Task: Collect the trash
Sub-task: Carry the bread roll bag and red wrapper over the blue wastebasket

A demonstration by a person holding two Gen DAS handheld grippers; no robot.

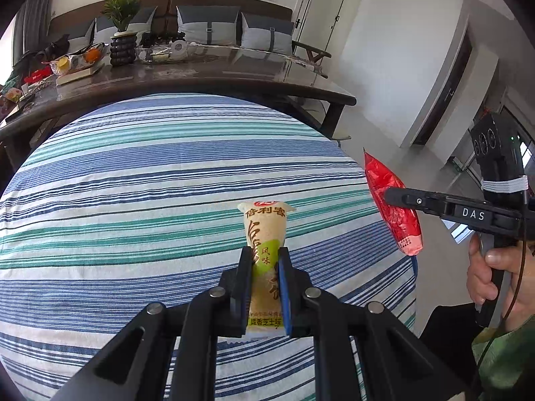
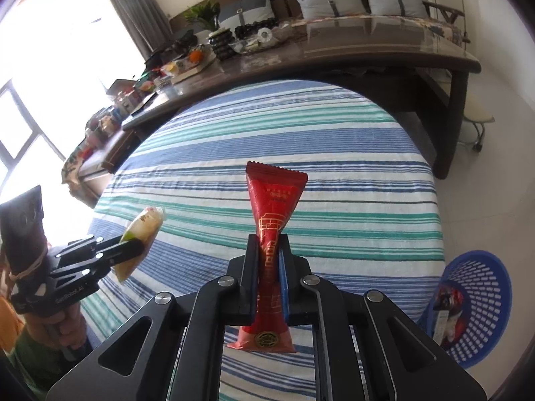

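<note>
Two wrappers are lifted above the striped bed: left tool grips the yellow wrapper, right tool the red wrapper. Next, probably carry both to the blue basket beside the bed.

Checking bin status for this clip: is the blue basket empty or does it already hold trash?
Not empty. The blue basket beside the striped bed already holds a wrapper, visible through its rim in the right wrist view.

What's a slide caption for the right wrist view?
Right gripper clamps red wrapper above striped bed; blue basket waits nearby.
</note>
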